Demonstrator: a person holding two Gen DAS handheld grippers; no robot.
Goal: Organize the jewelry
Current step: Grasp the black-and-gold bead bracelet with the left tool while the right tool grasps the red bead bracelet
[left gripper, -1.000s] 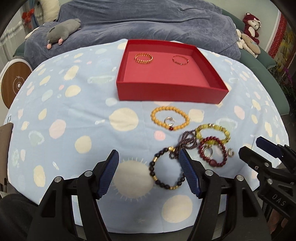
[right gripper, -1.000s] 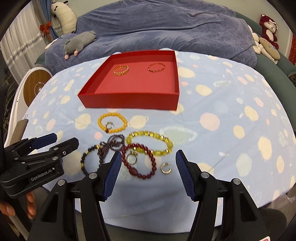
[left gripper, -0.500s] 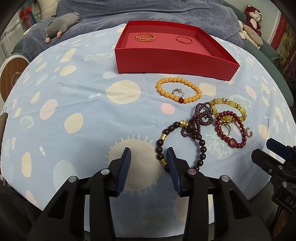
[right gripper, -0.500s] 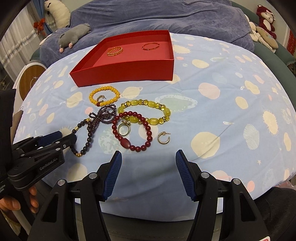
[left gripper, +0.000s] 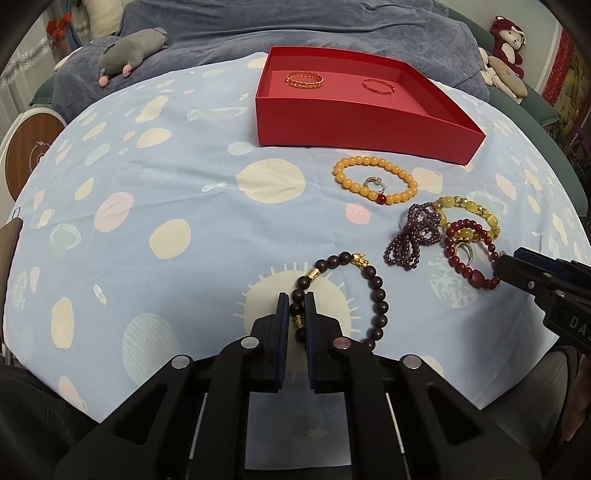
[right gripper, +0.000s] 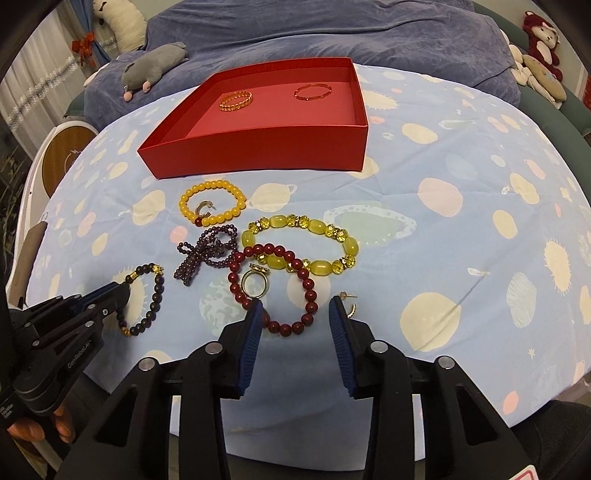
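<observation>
Both grippers have dropped closer to the cloth-covered counter (left gripper: 184, 177). Left gripper (left gripper: 296, 310), jaws wide before, now clenched on the dark bracelet (left gripper: 373, 284), which lies on the cloth. Right gripper (right gripper: 295, 314) jaws closing astride the red bracelet (right gripper: 308, 291), pads not pressing yet. Red box (right gripper: 258, 147) sits beyond, holding two bangles.

Home bedroom or living room: soft toys (right gripper: 155, 68) on blue-covered sofa (right gripper: 332, 33), curtain (right gripper: 33, 85) at left, desk under planet-print cloth (right gripper: 461, 192), red plush monkey (left gripper: 508, 35) at right.
</observation>
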